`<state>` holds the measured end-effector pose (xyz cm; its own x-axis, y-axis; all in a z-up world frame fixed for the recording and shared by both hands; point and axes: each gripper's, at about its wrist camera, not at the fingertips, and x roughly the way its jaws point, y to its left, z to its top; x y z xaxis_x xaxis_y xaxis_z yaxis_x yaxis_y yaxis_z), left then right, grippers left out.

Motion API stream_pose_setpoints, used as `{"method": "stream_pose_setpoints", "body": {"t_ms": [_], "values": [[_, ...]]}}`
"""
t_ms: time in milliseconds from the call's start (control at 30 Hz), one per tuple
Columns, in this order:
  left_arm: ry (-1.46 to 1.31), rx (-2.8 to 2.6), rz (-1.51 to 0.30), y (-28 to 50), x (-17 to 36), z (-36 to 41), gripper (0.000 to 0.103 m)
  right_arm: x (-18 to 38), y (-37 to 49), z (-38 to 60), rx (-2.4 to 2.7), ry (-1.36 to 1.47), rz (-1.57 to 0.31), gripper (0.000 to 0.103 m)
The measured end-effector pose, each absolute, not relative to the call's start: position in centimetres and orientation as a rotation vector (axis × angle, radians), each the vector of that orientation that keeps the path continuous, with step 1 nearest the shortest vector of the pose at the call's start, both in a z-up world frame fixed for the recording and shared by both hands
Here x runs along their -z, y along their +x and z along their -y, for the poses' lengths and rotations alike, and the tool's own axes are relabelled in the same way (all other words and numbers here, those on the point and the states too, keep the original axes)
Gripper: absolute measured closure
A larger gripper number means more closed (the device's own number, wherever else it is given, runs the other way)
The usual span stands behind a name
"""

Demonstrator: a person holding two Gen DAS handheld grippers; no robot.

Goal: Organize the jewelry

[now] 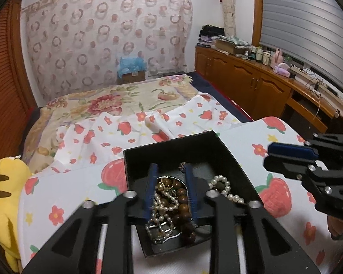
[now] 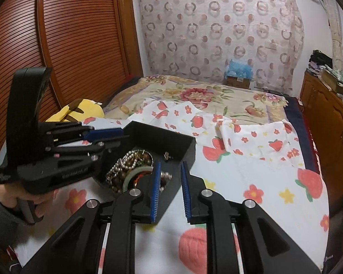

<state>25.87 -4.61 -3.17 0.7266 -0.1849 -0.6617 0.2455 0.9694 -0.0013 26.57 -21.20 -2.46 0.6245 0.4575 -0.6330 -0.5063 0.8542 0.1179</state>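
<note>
Strawberry-print cloth (image 1: 57, 189) covers the bed, a yellow plush (image 1: 4, 182) at its left edge. At centre sits a black box (image 1: 171, 150) holding tangled pearls (image 1: 164, 207), wooden beads (image 1: 184, 205) and a green bangle (image 2: 135, 173). Left gripper (image 1: 171, 189) hangs over the heap, fingers spread, gripping nothing. Right gripper (image 2: 170, 189) waits beside the box, also released. Strands look light, slippery, snag-prone; pinching a loose pearl loop seems best.

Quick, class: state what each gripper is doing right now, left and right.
Left gripper: open, fingers straddling the jewelry pile in the black box, nothing gripped.
Right gripper: open, empty, over the box's edge.
</note>
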Motion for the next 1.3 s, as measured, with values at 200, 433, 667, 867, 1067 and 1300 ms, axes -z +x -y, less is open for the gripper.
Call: {"method": "stream_pose_setpoints", "body": {"t_ms": [200,433,667,867,1067,1300], "values": [[0.083,0.172,-0.721,24.0,2.8,4.2,0.041,2.6,24.7,22.2,-0.527,-0.055,-0.696,0.083],[0.061,0.106,-0.704,19.8,2.2,2.8,0.011,2.4,21.5,22.5,-0.495,-0.037,-0.669,0.062],[0.072,0.038,-0.708,15.4,1.8,2.6,0.007,0.5,18.6,23.1,-0.427,0.007,-0.615,0.015],[0.051,0.038,-0.692,12.8,1.1,2.3,0.007,-0.6,17.1,23.8,-0.375,0.045,-0.599,0.002],[0.010,0.040,-0.656,10.4,-0.5,1.8,0.007,-2.0,14.4,24.5,-0.327,0.054,-0.537,0.002],[-0.016,0.036,-0.571,7.2,-3.3,1.6,0.007,-3.5,10.9,25.2,-0.333,0.064,-0.470,0.002]]}}
